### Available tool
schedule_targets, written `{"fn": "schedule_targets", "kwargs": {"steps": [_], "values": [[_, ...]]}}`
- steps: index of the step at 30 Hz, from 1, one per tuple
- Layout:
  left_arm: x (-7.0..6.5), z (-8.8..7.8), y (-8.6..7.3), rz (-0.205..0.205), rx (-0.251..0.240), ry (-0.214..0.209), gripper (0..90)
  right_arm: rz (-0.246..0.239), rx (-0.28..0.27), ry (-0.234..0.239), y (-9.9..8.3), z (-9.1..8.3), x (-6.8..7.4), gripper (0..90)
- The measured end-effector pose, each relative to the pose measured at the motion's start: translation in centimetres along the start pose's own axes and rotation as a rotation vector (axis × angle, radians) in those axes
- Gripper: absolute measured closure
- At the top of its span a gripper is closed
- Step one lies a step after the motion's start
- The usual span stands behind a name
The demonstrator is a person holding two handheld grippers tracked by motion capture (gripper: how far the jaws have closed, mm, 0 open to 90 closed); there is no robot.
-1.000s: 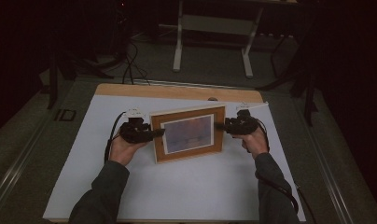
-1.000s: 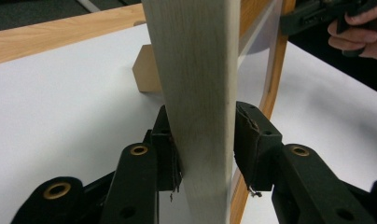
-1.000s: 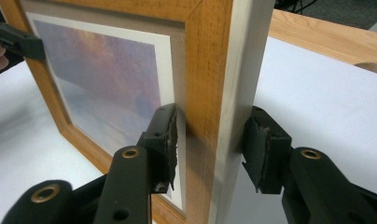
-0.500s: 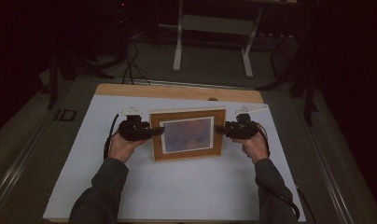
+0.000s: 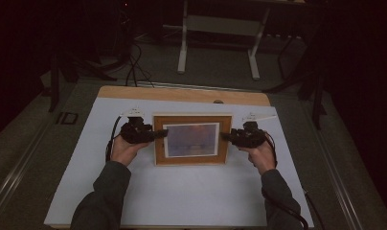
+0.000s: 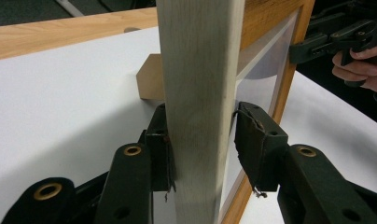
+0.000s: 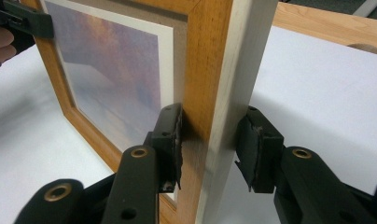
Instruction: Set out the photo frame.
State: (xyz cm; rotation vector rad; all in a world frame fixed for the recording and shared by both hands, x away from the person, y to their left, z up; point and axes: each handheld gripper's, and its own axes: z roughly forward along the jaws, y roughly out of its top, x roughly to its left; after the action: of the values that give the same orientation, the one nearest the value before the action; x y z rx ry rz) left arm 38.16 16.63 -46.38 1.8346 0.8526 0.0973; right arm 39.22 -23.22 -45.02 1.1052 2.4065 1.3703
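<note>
Picture frame [image 5: 192, 140], wooden with a pale mat and a dusky print, stands near the middle of the white table sheet [image 5: 182, 191], with a gripper at each of its two side edges. In the left gripper view its pale side edge [image 6: 200, 93] rises between that gripper's jaws, and a cardboard back stand [image 6: 149, 83] shows behind it, resting on the sheet.

The left gripper [image 5: 155, 135] straddles the frame's left edge. Its back jaw lies against the rear face, while its front jaw stands a sliver off the glass side; these jaws have just been opening, with the frame between them and not pinched. The right gripper [image 5: 228, 137] straddles the right edge. Its one jaw touches the orange front moulding [image 7: 203, 70], and its other jaw stands clear of the back with a visible gap; these jaws have just been closing, with the frame between them, not yet pressing from both sides.

Bare white sheet lies in front of the frame toward the person and out to both sides. Behind the frame only a narrow band of sheet remains before the wooden table edge [image 5: 182, 94].
</note>
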Motion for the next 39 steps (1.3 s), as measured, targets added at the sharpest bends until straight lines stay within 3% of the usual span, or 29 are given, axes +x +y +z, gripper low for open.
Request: {"fn": "schedule_targets", "kwargs": {"steps": [16, 28, 33, 39], "values": [[-0.4, -1.0, -0.2, -0.037, 0.023, 0.000, 59.9, 0.007, 0.004, 0.015, -0.2, -0.1, 0.9, 62.6], [-0.5, -0.8, -0.2, -0.044, 0.023, 0.008, 57.4, -0.001, -0.001, 0.012, -0.2, -0.1, 0.9, 61.5], [-0.8, -0.8, -0.2, -0.032, 0.021, 0.036, 49.6, 0.001, -0.005, 0.004, -0.4, -0.2, 0.9, 53.9], [-1.1, -2.2, -0.4, -0.023, -0.020, 0.071, 39.3, 0.019, -0.033, -0.001, -0.9, -1.2, 0.6, 45.2]]}}
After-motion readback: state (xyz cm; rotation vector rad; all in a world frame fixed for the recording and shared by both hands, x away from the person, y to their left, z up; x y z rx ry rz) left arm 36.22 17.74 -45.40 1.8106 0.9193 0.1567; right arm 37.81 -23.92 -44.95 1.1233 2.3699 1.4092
